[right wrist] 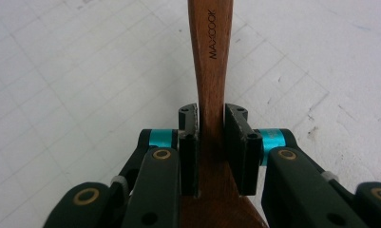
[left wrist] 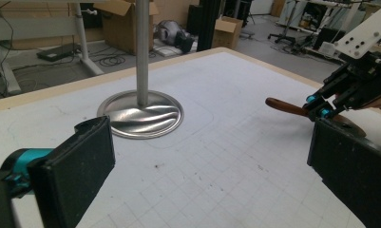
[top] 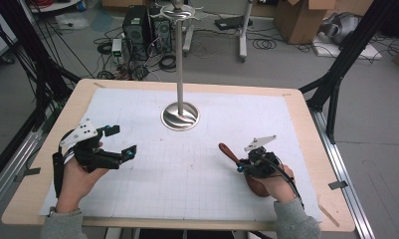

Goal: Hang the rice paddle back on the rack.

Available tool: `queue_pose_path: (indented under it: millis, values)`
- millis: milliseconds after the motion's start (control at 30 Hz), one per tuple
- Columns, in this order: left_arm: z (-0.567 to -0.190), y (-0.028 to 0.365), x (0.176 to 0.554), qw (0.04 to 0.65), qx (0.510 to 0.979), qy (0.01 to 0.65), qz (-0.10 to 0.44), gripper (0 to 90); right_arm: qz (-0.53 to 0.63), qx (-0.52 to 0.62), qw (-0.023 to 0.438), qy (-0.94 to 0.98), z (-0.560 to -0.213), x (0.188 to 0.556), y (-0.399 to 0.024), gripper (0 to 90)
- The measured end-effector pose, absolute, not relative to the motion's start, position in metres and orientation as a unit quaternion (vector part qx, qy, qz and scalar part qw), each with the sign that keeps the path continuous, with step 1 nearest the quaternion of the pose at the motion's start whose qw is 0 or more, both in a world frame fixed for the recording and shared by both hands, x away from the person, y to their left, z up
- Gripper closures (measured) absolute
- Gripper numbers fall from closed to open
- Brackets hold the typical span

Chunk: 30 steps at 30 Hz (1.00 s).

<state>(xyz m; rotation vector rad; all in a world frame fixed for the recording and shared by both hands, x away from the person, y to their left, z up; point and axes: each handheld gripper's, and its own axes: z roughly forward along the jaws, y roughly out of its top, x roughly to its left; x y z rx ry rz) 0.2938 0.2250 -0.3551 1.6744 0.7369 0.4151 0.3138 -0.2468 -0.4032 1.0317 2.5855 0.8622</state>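
A workshop floor strewn with cables, computer towers and cardboard boxes [top: 299, 17] lies behind a light wooden table [top: 306, 117], most of whose top is covered by a white gridded mat [top: 187, 169]. Toward the far edge of the tabletop, about midway along it, a metal stand [top: 180, 115] rises as a thin pole from a round shiny base.

Near the right part of the front edge, the right gripper [top: 240, 167] is clenched on a wooden spoon [top: 229, 151]. In the right gripper view both black pads press the sides of the spoon's narrow neck [right wrist: 211, 137], just above where the wood widens toward the bowl, and the handle, printed with a brand name, runs straight on beyond the jaws over the mat. From above, the handle points toward the middle of the tabletop, and the bowl is tucked under the person's right hand.

Near the left edge, the left gripper [top: 122, 142] is held in the person's left hand with its jaws spread wide and nothing between them; its own view [left wrist: 202, 171] shows bare mat between the two pads.
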Motion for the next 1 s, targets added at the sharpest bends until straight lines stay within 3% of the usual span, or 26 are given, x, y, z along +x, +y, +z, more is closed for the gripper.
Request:
queue_pose_path:
  millis: [1000]
  values:
    - [-0.353,0.228,0.290,0.597,0.715,0.316,0.182,2.3,0.405,0.321,0.140,0.844,-0.368,0.302,-0.268,76.6]
